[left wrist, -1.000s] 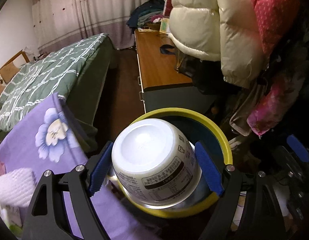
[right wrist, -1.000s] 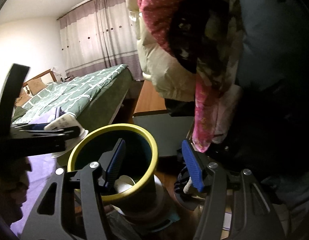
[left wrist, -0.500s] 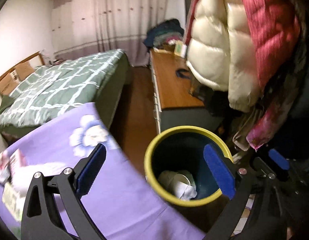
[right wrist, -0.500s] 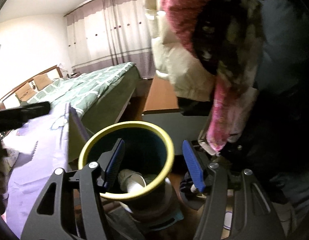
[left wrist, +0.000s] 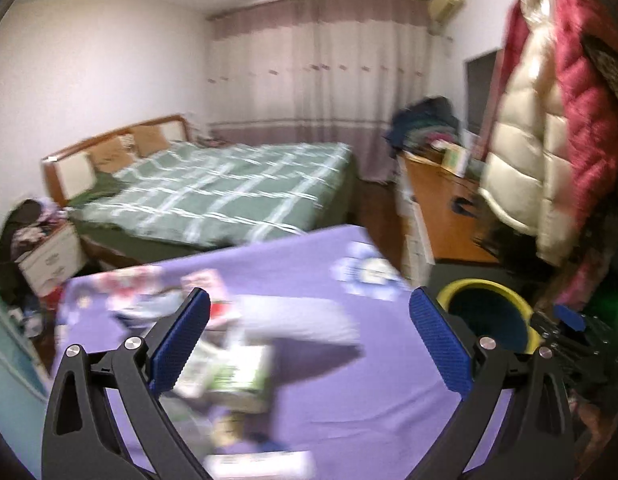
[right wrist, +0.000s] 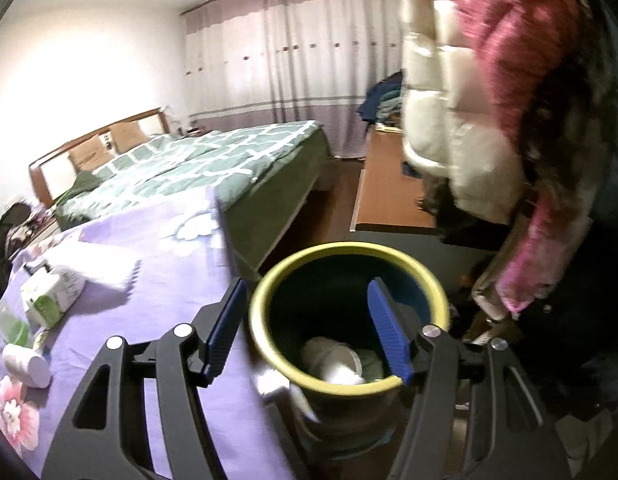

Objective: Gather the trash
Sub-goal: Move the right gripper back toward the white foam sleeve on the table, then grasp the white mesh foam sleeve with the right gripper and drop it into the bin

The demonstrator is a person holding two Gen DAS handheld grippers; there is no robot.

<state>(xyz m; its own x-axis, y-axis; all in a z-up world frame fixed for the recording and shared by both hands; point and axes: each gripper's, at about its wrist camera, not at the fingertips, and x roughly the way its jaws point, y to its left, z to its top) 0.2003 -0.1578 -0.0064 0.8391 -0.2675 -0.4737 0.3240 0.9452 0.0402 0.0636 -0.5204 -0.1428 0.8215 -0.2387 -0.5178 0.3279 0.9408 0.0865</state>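
A bin with a yellow rim (right wrist: 349, 250) stands on the floor beside a table under a purple flowered cloth (right wrist: 181, 320). A white cup (right wrist: 333, 360) lies inside the bin. My right gripper (right wrist: 307, 286) hovers open over the bin's near left rim and grips nothing. My left gripper (left wrist: 309, 300) is over the cloth (left wrist: 341, 384), its jaws opening wide with nothing between them. A green-and-white carton (left wrist: 225, 372) lies blurred just beyond its left finger. The carton (right wrist: 49, 296), a white padded sheet (right wrist: 97, 264) and a small white bottle (right wrist: 25, 364) lie on the cloth. The bin (left wrist: 485, 286) shows at the right.
A bed with a green checked cover (left wrist: 229, 184) fills the far side. A low wooden cabinet (left wrist: 441, 208) runs along the right wall behind the bin. Bulky cream and red coats (right wrist: 469, 120) hang close above the bin. Clutter surrounds a nightstand (left wrist: 49, 256) at far left.
The left gripper let the white cup drop into the bin, opened wide, then rose and swung left over the table. The right gripper shifted left across the bin.
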